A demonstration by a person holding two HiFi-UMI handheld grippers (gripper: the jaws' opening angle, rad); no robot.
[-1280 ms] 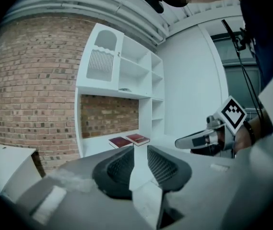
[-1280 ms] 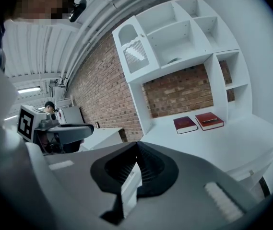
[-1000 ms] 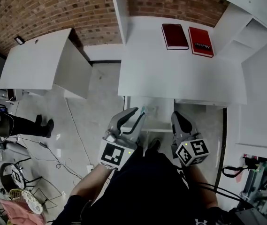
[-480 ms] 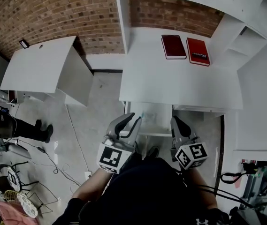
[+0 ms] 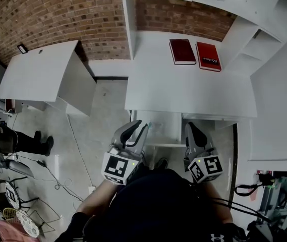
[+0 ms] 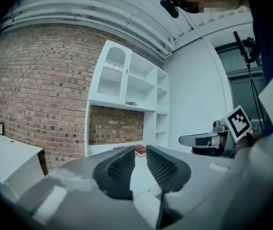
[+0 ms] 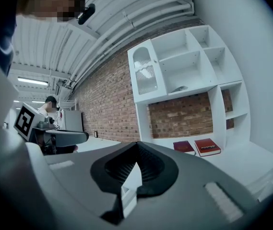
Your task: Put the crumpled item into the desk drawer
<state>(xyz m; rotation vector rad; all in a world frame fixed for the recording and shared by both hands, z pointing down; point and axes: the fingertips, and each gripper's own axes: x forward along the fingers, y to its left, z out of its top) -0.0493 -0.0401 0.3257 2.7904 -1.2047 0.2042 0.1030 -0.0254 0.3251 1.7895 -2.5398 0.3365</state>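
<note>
The white desk has its drawer pulled out under the front edge. A small pale crumpled item lies inside it, faint in the head view. My left gripper hovers at the drawer's left side, open with a narrow empty gap; the left gripper view shows the same gap. My right gripper is held at the drawer's right side. In the right gripper view its jaws meet with nothing between them. Both grippers sit close to the person's body.
Two red books lie at the back of the desk. White shelving rises at the right. A second white table stands to the left, and a person stands near cables on the floor.
Both grippers have drawn back a little from the drawer toward the body. The left jaws stand narrower than a second ago. The drawer is still out.
</note>
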